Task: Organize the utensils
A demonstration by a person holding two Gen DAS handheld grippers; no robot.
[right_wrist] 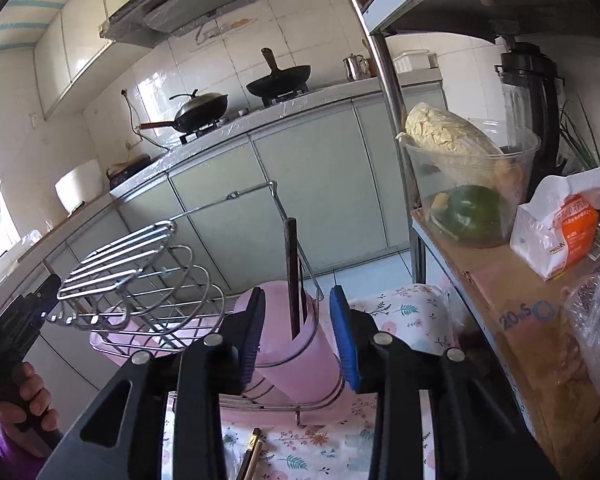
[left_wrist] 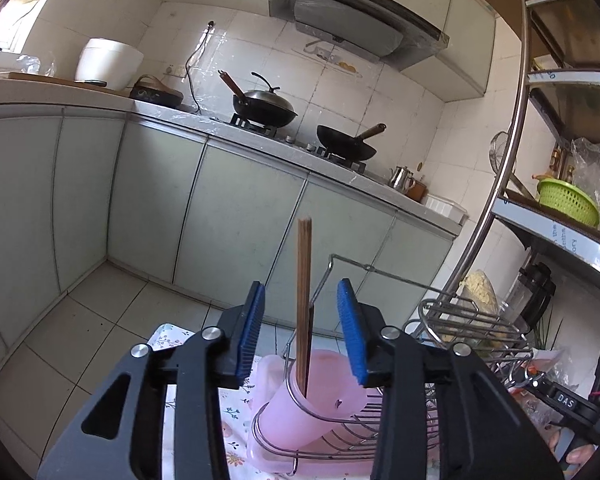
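Withdrawing carelessly, your spread left gripper or right gripper could knock the chopsticks from the pink cup.

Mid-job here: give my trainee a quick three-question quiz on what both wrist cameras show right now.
1. True or false: the chopsticks stand upright in the pink cup.
2. What holds the pink cup? A) wire dish rack B) green basket C) wok
3. What lies on the floral cloth near the right gripper?

Key: 1 true. 2 A. 3 More chopsticks, lying flat. The left gripper has open jaws, like the right.
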